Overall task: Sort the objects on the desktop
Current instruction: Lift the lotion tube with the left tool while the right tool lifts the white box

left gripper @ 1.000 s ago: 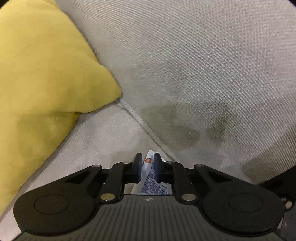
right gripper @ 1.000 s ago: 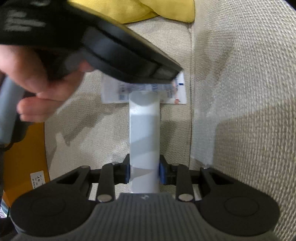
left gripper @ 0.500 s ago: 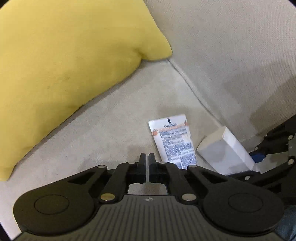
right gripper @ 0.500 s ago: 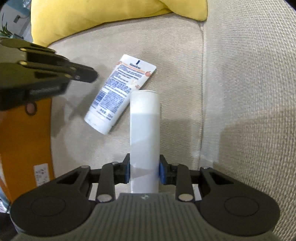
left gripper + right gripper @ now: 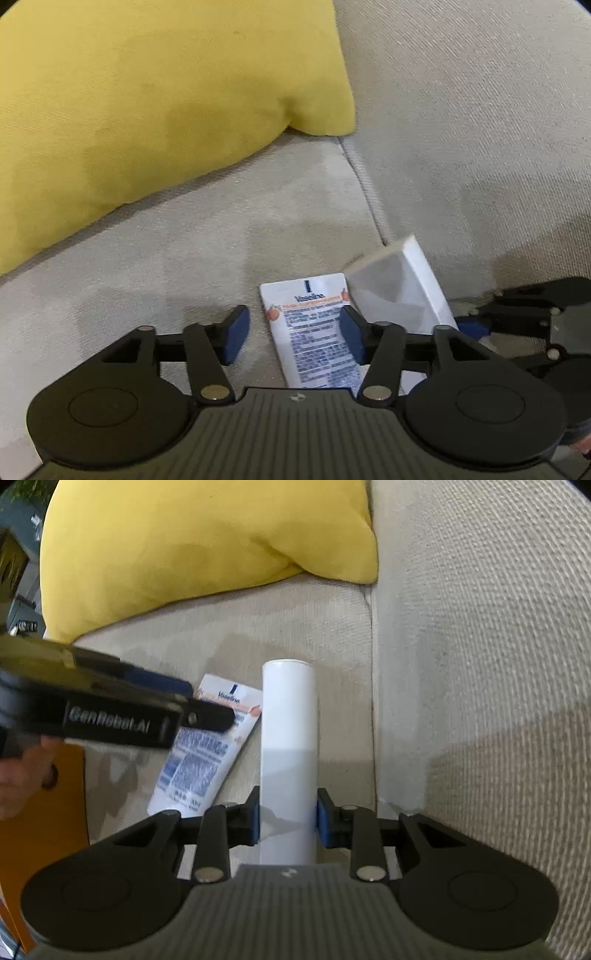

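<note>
Through the left wrist camera, our left gripper [image 5: 291, 334] has just spread its jaws above the lotion tube [image 5: 314, 339], flat on the beige sofa seat [image 5: 147, 266].

Through the right, our right gripper [image 5: 288, 821] pinches the white box [image 5: 289, 753], beside the yellow cushion [image 5: 184, 550].

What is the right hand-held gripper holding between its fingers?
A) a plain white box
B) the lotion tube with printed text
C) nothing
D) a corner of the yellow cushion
A: the right hand-held gripper is closed on the plain white box, while the lotion tube lies free on the sofa seat.
</note>
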A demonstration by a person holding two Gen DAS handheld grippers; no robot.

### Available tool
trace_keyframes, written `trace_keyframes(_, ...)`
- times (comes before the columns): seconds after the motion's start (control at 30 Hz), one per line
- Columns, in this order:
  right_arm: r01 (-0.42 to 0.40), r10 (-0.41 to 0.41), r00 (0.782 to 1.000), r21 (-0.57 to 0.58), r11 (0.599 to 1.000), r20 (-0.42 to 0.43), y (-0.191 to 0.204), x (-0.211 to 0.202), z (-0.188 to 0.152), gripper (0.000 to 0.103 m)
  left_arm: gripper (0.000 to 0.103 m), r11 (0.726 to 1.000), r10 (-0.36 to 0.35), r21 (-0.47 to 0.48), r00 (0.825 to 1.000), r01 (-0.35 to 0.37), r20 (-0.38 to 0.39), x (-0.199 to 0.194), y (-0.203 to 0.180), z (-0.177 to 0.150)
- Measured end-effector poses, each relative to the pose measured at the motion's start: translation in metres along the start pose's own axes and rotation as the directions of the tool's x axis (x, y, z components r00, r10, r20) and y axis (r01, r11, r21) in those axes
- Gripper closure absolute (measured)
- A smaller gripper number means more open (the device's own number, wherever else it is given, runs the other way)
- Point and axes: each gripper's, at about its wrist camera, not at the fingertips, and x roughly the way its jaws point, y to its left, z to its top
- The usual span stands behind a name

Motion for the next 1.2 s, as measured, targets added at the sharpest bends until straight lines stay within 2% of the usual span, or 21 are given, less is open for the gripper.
trace_keyframes(0.07,-0.003,0.003,1.000,-0.004,1.000,0.008,-0.003,-0.020,-0.004,0.073,0.035,1.000,0.008,0.018,1.000,-0.008,0.002,0.002,-0.004,-0.002)
trace_keyframes(0.13,-0.005,0.005,1.000,-0.002,1.000,0.012,-0.002,-0.021,-0.007,0.073,0.035,0.999,0.019,0.032,1.000,-0.019,0.012,0.004,-0.009,-0.003)
trace_keyframes(0.17,-0.008,0.008,1.000,0.000,1.000,0.015,-0.003,-0.013,-0.002,0.073,0.039,0.999,0.024,0.043,1.000,-0.024,0.019,0.004,-0.012,-0.005)
trace_keyframes(0.23,-0.007,0.007,1.000,0.000,1.000,0.017,-0.002,-0.015,-0.003,0.073,0.040,0.998,0.035,0.044,0.999,-0.036,0.033,0.001,-0.014,-0.005)
trace_keyframes(0.3,-0.011,0.010,1.000,0.006,1.000,0.022,-0.002,-0.018,-0.005,0.073,0.076,0.999,0.029,0.040,0.998,-0.032,0.056,-0.003,-0.014,-0.006)
trace_keyframes(0.37,-0.033,0.032,0.999,0.021,0.999,0.028,-0.006,-0.011,-0.001,0.073,0.084,1.000,-0.006,0.004,0.999,0.006,0.044,-0.009,-0.012,-0.006)
trace_keyframes(0.5,-0.068,0.067,0.997,0.035,0.997,0.027,-0.005,-0.013,-0.001,0.073,0.091,1.000,-0.007,0.022,0.996,0.005,0.086,-0.028,-0.018,-0.016)
trace_keyframes(0.67,-0.117,0.117,0.993,0.061,0.991,-0.004,0.001,-0.015,0.000,0.073,0.094,0.998,0.002,0.060,0.987,-0.012,0.162,-0.057,-0.028,-0.037)
trace_keyframes(0.8,-0.085,0.085,0.996,0.000,0.996,-0.034,0.017,-0.016,-0.003,0.073,0.094,0.996,0.014,0.079,0.978,-0.031,0.210,-0.067,-0.033,-0.061)
trace_keyframes(0.97,-0.106,0.101,0.991,-0.060,0.993,-0.090,0.036,-0.008,-0.016,0.073,0.094,0.993,0.019,0.108,0.977,-0.042,0.212,-0.085,-0.043,-0.093)
trace_keyframes(1.0,-0.107,0.100,0.990,-0.074,0.992,-0.098,0.042,-0.021,-0.025,0.073,0.094,0.991,0.033,0.122,0.977,-0.060,0.211,-0.085,-0.046,-0.098)
trace_keyframes(1.2,-0.108,0.095,0.989,-0.114,0.988,-0.113,0.052,-0.019,-0.036,0.073,0.094,0.971,0.078,0.205,0.977,-0.119,0.197,-0.087,-0.064,-0.115)
